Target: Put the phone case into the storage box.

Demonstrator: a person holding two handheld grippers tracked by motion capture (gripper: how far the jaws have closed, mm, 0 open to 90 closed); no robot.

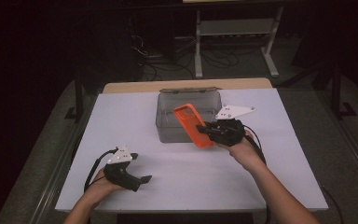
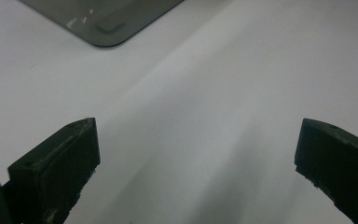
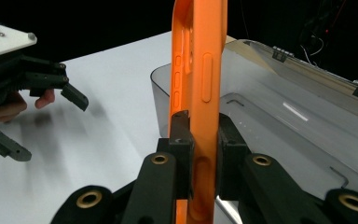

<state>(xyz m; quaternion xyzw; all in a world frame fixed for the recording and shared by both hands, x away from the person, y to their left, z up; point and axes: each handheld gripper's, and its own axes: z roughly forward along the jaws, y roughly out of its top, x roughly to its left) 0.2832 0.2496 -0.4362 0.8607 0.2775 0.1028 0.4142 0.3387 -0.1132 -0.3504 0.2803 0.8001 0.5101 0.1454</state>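
Observation:
An orange phone case hangs tilted in the air at the front edge of a clear grey plastic box on the white table. My right gripper is shut on the case's side. In the right gripper view both pads clamp the edge of the orange phone case, which stands upright before the clear box. My left gripper rests low at the table's front left, open and with nothing in it. In the left gripper view its jaws stand wide apart over bare table, with a corner of the box at the top.
The box lid is folded back at the far side. The white table top stretches between the two hands. Behind the table are a white frame's legs and cables on the dark floor.

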